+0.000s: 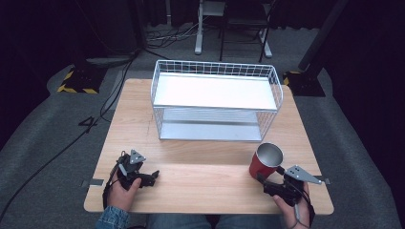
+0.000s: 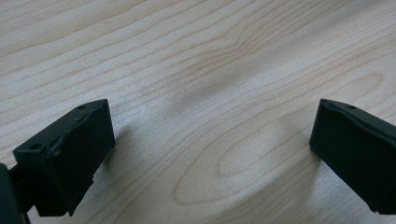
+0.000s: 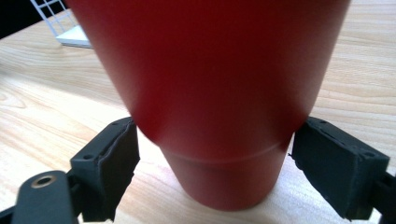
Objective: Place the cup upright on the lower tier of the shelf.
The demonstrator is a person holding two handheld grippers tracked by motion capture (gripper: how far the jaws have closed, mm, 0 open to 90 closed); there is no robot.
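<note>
My right claw (image 3: 215, 154) pinches the red metal cup (image 3: 210, 93) low down. It looks smooth and slippery. My left claw (image 2: 210, 154) is spread.

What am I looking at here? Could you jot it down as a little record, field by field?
Surface: wooden table
Far side: white wire basket, two tiers
Cup: red cup, upright, metal inside, near right corner
Right gripper: jaws either side of the cup's lower part, about touching
Left gripper: open over bare wood, holding nothing
</note>
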